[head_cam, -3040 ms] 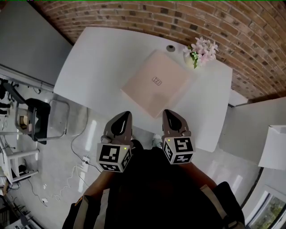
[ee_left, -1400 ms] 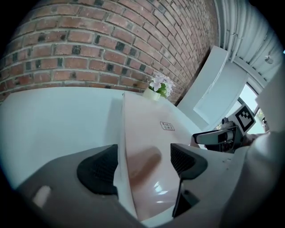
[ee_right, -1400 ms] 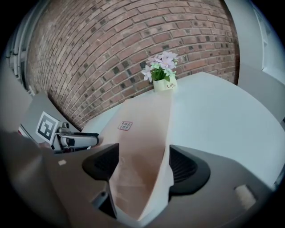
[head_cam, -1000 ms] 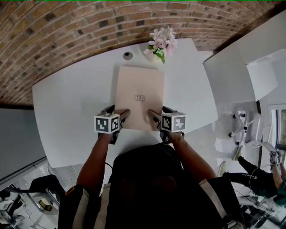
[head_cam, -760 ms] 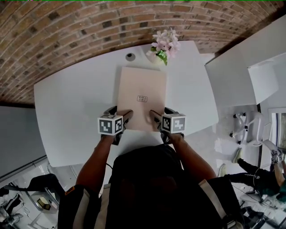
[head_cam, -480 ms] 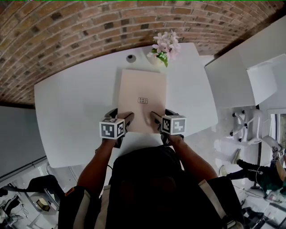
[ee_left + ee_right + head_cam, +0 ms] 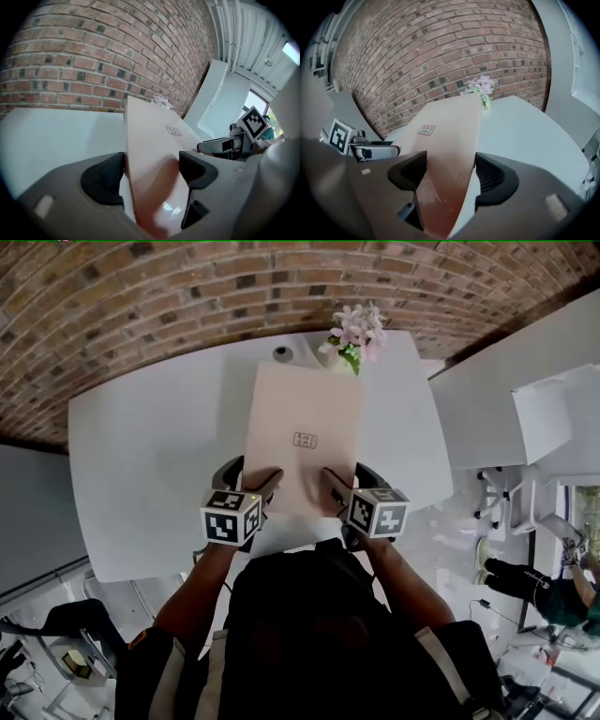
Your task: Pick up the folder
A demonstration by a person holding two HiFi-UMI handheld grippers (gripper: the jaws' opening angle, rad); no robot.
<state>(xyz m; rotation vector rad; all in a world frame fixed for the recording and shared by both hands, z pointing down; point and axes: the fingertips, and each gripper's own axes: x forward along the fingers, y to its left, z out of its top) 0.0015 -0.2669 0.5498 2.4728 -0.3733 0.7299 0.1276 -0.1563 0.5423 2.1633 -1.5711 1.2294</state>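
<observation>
The folder (image 7: 305, 432) is pale pink with a small label in its middle, and it hangs over the white table (image 7: 141, 446) with its near edge raised. My left gripper (image 7: 249, 476) is shut on its near left corner and my right gripper (image 7: 348, 474) on its near right corner. In the left gripper view the folder (image 7: 154, 140) runs slantwise between the dark pads (image 7: 105, 178). The right gripper view shows the folder (image 7: 445, 124) slanting the same way between that gripper's pads (image 7: 494, 176).
A small pot of pink flowers (image 7: 354, 332) and a round grey object (image 7: 283, 352) sit at the table's far edge against the brick wall (image 7: 187, 287). A white counter (image 7: 511, 381) stands to the right. Chairs and a person (image 7: 553, 592) are on the floor at lower right.
Both grippers have risen together with the folder's near edge between their jaws. The folder has come up off the table and now looks larger, its far edge nearer the flowers.
</observation>
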